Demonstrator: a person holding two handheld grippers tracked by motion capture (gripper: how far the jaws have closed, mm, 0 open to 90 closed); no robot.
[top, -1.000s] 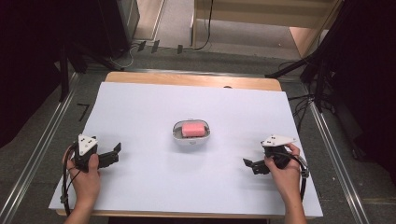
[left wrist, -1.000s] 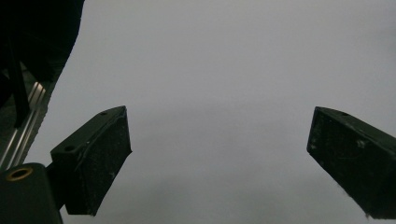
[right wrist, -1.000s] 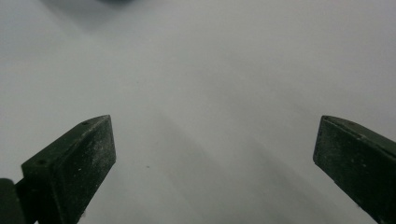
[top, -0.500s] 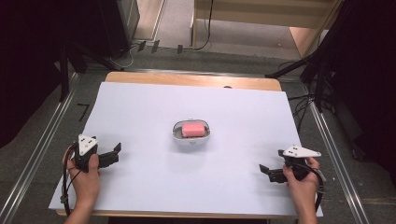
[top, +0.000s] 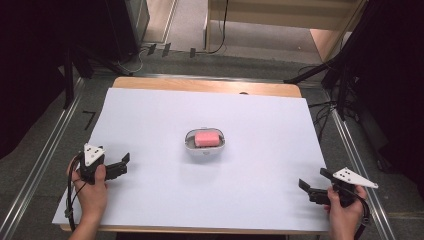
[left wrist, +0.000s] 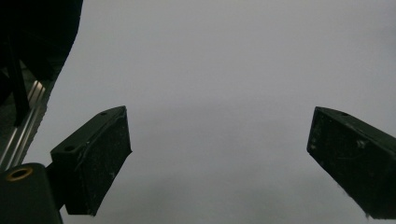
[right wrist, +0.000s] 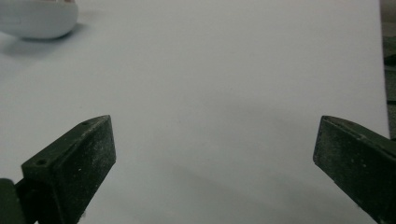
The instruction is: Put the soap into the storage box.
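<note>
Surface: white sheet (top: 210, 200) covering wooden table (top: 210, 86), white dish (top: 205, 141) at centre.
Room: grey floor (top: 190, 30), dark surroundings.
Left gripper (top: 121, 166): near left, jaws apart, empty.
Right gripper (top: 311, 183): near right, jaws apart, empty.

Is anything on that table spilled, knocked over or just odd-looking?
Nothing stands out. The white dish sits upright mid-table with the pink block inside it, and the white table cover lies flat and unmarked.

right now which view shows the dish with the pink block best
The high view: the whole white dish sits mid-table with the pink block inside it. The right gripper view catches just part of the dish's white wall at its top left corner, with the block not visible. The left gripper view looks at bare tabletop.
</note>
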